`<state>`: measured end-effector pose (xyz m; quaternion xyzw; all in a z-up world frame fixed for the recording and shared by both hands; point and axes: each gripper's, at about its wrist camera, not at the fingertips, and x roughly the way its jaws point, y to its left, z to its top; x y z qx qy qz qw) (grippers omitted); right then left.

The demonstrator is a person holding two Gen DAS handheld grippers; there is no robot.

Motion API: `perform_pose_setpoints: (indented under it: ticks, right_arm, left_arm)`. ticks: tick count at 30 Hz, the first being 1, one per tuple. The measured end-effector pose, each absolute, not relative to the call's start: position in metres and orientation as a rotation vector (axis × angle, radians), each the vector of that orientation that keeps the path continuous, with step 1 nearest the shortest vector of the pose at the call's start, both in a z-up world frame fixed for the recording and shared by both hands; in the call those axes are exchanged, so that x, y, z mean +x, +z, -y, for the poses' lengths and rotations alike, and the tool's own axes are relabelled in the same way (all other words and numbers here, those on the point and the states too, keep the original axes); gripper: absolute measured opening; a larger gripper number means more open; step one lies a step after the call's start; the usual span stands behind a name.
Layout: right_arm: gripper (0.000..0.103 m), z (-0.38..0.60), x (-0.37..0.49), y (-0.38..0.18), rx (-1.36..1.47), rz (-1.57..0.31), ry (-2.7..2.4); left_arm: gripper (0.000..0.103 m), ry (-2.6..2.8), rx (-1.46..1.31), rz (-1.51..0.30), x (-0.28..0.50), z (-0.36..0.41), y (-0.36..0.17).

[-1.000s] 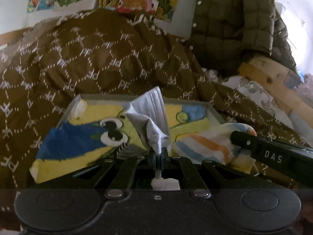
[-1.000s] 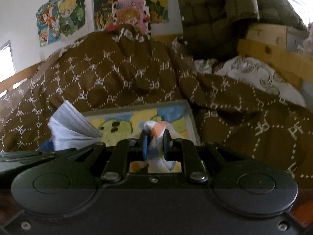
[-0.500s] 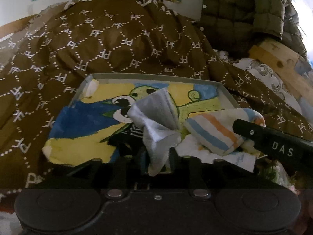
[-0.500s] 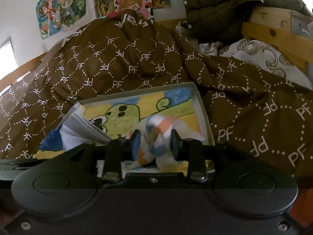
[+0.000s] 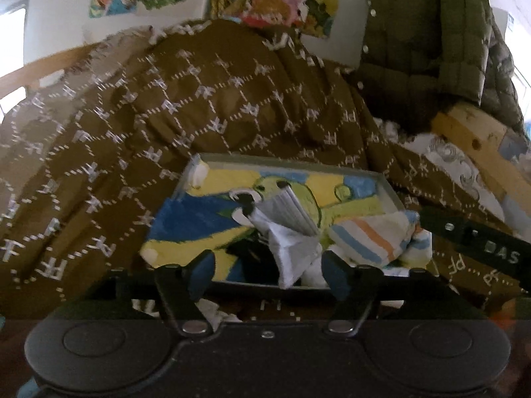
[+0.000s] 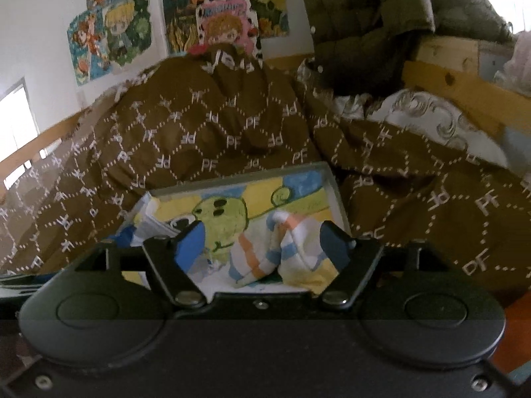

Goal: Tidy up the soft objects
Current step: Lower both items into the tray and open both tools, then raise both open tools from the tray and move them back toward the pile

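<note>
A shallow grey tray (image 5: 292, 162) with a cartoon painted on its bottom lies on the bed. In it rests a crumpled grey-white sock (image 5: 288, 232), and to its right a sock striped orange and blue (image 5: 371, 232). My left gripper (image 5: 268, 268) hangs over the tray's near edge, its jaws opening; the grey sock shows between the fingers, but the pads are clear of it. My right gripper (image 6: 262, 242) is opening too, and the striped sock (image 6: 275, 248) lies loose in the tray (image 6: 335, 192) between its blue pads. The grey sock (image 6: 152, 225) peeks in at the left.
A rumpled brown quilt (image 5: 199, 106) with white letter marks surrounds the tray. An olive padded jacket (image 5: 424, 43) hangs over a wooden bed rail (image 5: 471, 139) at the right, by a white patterned pillow (image 6: 431, 119). Posters (image 6: 212, 23) cover the wall behind.
Both grippers have gone from shut to wide apart and let go of their socks. Both have drawn back and up from the tray, and the socks now lie in it.
</note>
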<state>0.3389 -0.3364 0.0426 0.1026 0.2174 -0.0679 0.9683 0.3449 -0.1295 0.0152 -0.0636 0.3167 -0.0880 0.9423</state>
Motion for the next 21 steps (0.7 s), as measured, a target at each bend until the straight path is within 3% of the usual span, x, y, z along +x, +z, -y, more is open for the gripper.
perform_pose_setpoints:
  ticks: [2, 7, 16, 21]
  right_arm:
    - [0.077, 0.337, 0.329, 0.053, 0.211, -0.417, -0.14]
    - [0.089, 0.334, 0.3, 0.077, 0.211, -0.375, -0.14]
    - [0.101, 0.32, 0.231, 0.118, 0.173, -0.303, -0.142]
    - [0.102, 0.314, 0.196, 0.128, 0.191, -0.281, -0.138]
  left_arm:
    - [0.082, -0.163, -0.147, -0.623, 0.337, 0.123, 0.024]
    - [0.085, -0.136, -0.201, -0.581, 0.314, 0.108, 0.047]
    - [0.096, -0.162, -0.19, -0.47, 0.254, 0.094, 0.079]
    - [0.101, -0.174, -0.198, -0.433, 0.222, 0.085, 0.087]
